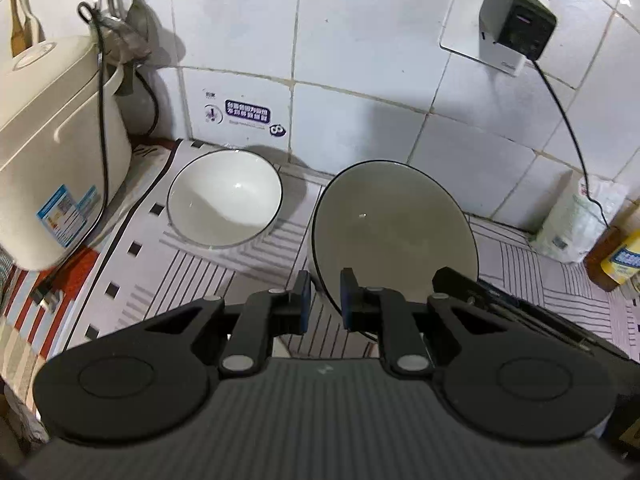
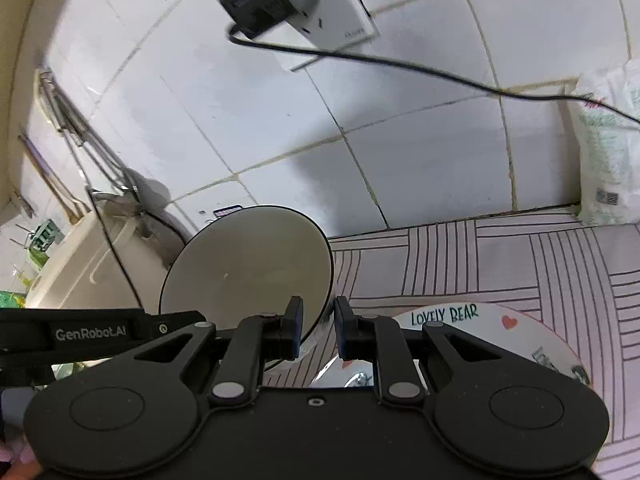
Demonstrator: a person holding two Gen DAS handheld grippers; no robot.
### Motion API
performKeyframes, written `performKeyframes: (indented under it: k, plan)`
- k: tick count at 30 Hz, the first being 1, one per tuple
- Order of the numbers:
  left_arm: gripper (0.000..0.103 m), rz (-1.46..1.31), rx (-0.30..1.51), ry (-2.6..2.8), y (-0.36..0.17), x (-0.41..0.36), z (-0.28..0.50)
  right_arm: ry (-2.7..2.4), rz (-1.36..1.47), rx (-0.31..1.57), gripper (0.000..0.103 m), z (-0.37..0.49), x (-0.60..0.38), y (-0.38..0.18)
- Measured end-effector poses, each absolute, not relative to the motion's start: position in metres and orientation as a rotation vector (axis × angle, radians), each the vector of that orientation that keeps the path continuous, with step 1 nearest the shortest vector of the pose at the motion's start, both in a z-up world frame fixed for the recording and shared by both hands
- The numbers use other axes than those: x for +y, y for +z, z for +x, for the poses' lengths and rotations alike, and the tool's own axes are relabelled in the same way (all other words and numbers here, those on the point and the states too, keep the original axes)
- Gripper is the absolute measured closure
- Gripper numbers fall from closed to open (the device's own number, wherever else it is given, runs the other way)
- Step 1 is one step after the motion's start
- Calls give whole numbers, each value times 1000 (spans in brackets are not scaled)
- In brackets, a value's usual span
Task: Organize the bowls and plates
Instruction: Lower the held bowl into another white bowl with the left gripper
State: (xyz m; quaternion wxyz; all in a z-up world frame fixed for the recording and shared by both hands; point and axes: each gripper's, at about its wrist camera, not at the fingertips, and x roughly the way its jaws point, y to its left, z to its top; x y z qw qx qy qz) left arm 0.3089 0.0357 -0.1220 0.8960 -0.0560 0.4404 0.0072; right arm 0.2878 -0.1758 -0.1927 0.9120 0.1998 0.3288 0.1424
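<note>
A white bowl with a dark rim (image 1: 394, 232) is held tilted above the counter, its opening toward the cameras. My left gripper (image 1: 325, 300) is shut on its near left rim. My right gripper (image 2: 317, 328) is shut on its right rim; the same bowl (image 2: 248, 264) shows in the right wrist view. A second white bowl (image 1: 224, 198) sits upright on the patterned mat by the wall, left of the held one. A plate printed "LOVELY BEAR" (image 2: 492, 320) lies on the mat under my right gripper.
A cream rice cooker (image 1: 52, 148) stands at the left. A wall socket with a black plug (image 1: 516, 24) trails a cable down the tiles. A white plastic bag (image 1: 576, 220) and a yellow-labelled bottle (image 1: 624, 260) stand at the right.
</note>
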Motion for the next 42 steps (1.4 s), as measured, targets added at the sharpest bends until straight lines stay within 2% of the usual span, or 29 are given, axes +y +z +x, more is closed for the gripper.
performKeyframes:
  k: [10, 21, 42]
  plan:
    - [90, -100, 947, 2, -111, 34, 256, 315, 384, 677, 83, 235, -176, -171]
    - [90, -141, 963, 40, -115, 47, 209, 329, 376, 718, 82, 190, -165, -174]
    - [89, -175, 1043, 128, -137, 104, 206, 437, 229, 755, 82, 196, -101, -186]
